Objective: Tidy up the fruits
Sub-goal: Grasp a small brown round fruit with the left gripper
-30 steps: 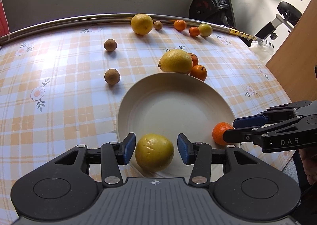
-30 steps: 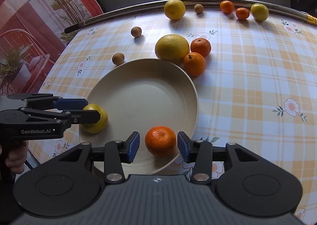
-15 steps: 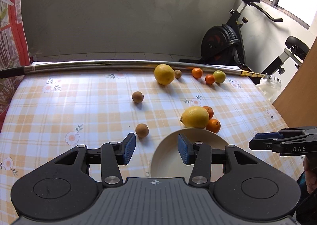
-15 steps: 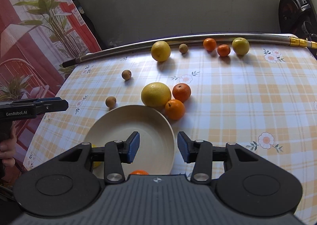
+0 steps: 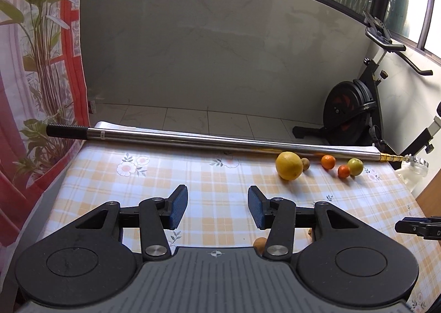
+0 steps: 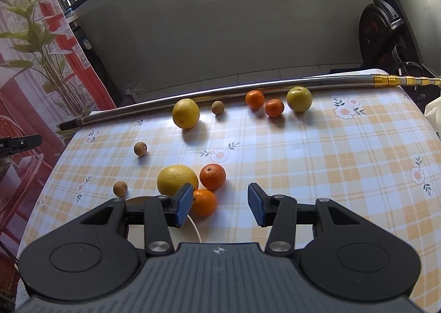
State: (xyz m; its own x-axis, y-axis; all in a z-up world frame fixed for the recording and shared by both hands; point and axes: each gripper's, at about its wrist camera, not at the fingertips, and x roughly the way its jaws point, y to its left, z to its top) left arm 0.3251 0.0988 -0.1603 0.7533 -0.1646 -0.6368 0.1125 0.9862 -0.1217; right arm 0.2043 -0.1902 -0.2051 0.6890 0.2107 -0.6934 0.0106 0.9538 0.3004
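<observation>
Left wrist view: left gripper (image 5: 217,207) has its jaws apart, nothing between them, only checked tablecloth behind. It sits above the table (image 5: 193,175). Along the far edge lies a long metal pole (image 5: 220,143). Just in front of the pole, right of centre: a big yellow citrus (image 5: 288,166) with a small brown fruit (image 5: 305,163) touching its right side, then an orange (image 5: 328,162), a smaller orange (image 5: 344,171) and a green-yellow fruit (image 5: 355,166), the last two touching. Another small brown fruit (image 5: 260,243) peeks out beside the gripper's right finger linkage, mostly hidden. Tip of the right gripper (image 5: 399,226) enters at the right edge; can't tell its jaws from here. Plate is not in this view.

Right wrist view: right gripper (image 6: 220,208) jaws apart, empty. Plate (image 6: 193,226) is mostly hidden under the gripper body; only a slice of pale rim and inner surface shows beneath the left finger. The visible part holds nothing; the rest can't be judged. Just beyond the rim: a large yellow citrus (image 6: 176,179) and two oranges, far one (image 6: 212,176), near one (image 6: 204,202), all three bunched close together on the table, not in the plate. Two small brown fruits stand apart to the left, (image 6: 120,188) near the plate and (image 6: 140,148) further back. Same row of five fruits by the pole at the far edge. Left gripper's tip (image 6: 20,143) shows at the left edge.
</observation>
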